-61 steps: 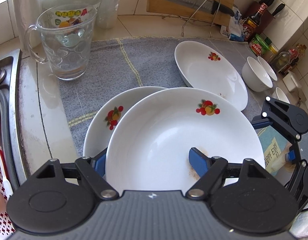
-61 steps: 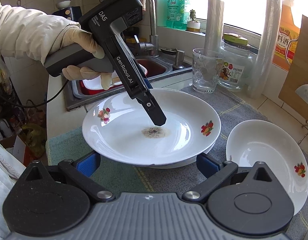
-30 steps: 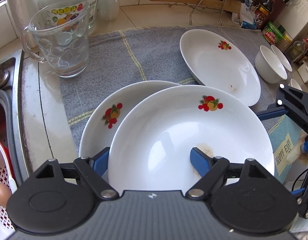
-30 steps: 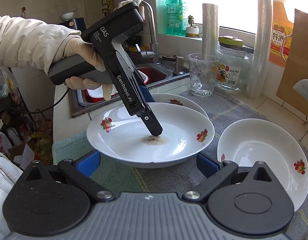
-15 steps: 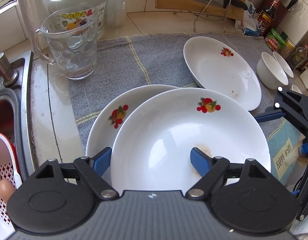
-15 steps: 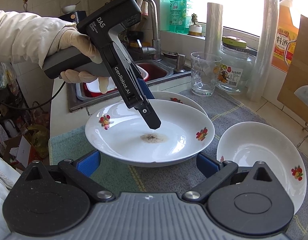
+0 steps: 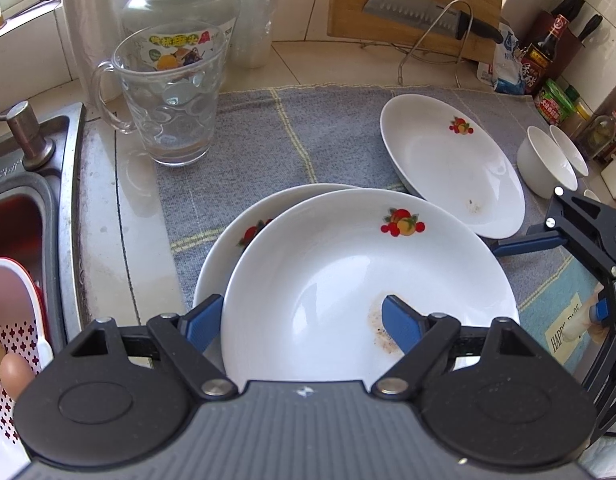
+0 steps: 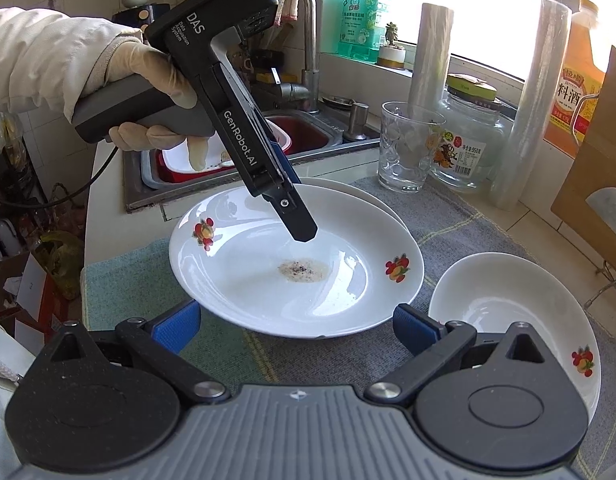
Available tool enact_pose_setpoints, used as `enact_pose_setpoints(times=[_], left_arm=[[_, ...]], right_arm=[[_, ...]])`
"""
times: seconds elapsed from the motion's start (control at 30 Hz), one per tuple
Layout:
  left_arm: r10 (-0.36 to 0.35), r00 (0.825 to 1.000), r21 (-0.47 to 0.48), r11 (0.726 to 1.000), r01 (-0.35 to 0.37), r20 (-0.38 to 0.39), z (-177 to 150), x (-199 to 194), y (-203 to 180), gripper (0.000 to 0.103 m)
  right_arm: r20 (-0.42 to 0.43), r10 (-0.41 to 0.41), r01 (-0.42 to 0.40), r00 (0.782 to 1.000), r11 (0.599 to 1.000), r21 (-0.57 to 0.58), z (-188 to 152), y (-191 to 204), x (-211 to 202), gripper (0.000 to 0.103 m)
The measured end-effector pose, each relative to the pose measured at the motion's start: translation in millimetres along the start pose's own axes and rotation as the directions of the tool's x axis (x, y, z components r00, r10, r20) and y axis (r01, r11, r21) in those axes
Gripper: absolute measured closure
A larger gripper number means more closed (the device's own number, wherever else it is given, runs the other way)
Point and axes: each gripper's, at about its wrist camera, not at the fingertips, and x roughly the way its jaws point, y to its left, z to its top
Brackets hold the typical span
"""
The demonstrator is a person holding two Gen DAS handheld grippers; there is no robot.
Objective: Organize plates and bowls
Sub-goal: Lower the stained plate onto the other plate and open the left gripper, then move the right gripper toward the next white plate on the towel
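A white deep plate with fruit prints and a brown stain lies on top of a second like plate, a little off centre. My left gripper straddles the top plate's near rim, one finger inside, one outside; a gap shows in the right wrist view, where the top plate also shows. A third plate lies on the cloth to the right, also in the right wrist view. Two small white bowls stand far right. My right gripper is open and empty, just before the stack.
A grey cloth covers the counter. A glass mug, a jar and film rolls stand at the back left. The sink with a colander is left. A cutting board with a knife and bottles stand at the back right.
The top plate came down onto the lower plate and sits more over it. My left gripper's fingers have parted from the rim. The right gripper stayed open.
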Motion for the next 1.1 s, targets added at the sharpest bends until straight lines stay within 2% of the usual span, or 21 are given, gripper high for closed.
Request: enact_pose_setpoints(times=[0.3,0.47,0.63,0.83,1.1], left_arm=[[0.036,0.998,0.018,0.999,-0.037,0.047,-4,-9,-2,0.017],[0.066,0.995,0.016,0.998,-0.067,0.08,-7,-16,0,0.015],[0.095,0.981,0.009,0.995,-0.098,0.17,-16,-33,-8,0.015],[0.129,0.942,0.032,0.989,-0.146,0.311,-31,-57,-39,0.012],[0.217,0.866,0.011,0.969,-0.248,0.451,-50,-63,-89,0.01]], right_arm=[[-0.054,-0.04,0.039,0.998,0.999,-0.027,-1,10,3,0.0],[-0.053,-0.026,0.025,0.998,0.999,-0.022,0,14,7,0.0],[-0.056,-0.035,0.034,0.998,0.999,-0.011,0,19,5,0.0],[-0.066,-0.103,0.108,0.992,0.992,0.061,-6,18,-6,0.0],[-0.101,-0.253,0.269,0.962,0.94,0.208,-19,8,-25,0.0]])
